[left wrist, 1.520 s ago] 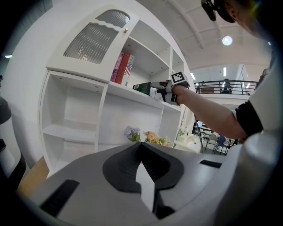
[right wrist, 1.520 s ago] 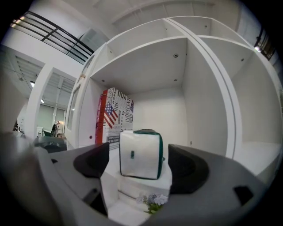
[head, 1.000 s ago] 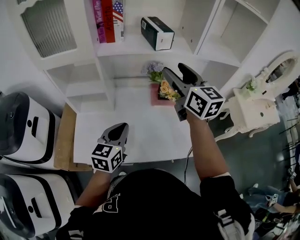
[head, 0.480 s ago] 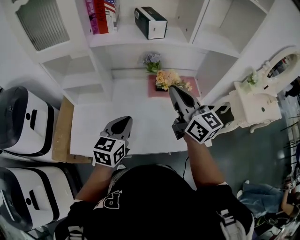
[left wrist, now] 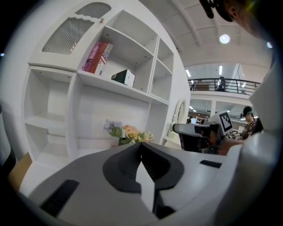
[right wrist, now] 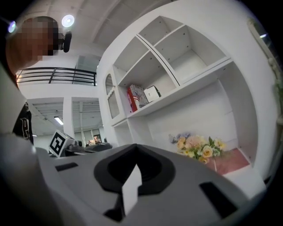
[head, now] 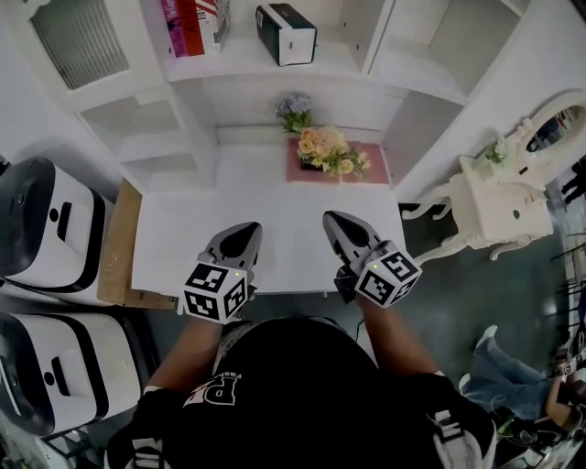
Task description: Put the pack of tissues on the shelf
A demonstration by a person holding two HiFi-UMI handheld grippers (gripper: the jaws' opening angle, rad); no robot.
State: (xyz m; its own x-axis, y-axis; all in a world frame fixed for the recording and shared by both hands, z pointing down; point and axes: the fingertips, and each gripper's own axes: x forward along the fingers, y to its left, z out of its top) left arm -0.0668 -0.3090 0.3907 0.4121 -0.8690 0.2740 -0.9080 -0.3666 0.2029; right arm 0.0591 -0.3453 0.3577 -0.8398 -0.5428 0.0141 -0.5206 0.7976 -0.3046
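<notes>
We hold the left gripper [head: 240,236] and the right gripper [head: 337,224] side by side over the near edge of the table [head: 275,197], each with its jaws closed on nothing. The pack of tissues [head: 286,22] lies on the shelf [head: 243,60], well ahead of and above both grippers, just right of the books [head: 188,16].

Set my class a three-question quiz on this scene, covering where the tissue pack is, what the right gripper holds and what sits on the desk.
1. True or false: the pack of tissues lies on the shelf, to the right of the books in the head view.
2. What is between the jaws of the right gripper? A. the pack of tissues B. nothing C. a book
3. Fill in the gap: the flowers stand on a ___ mat.

Key: 1 true; 2 B; 3 pink.
</notes>
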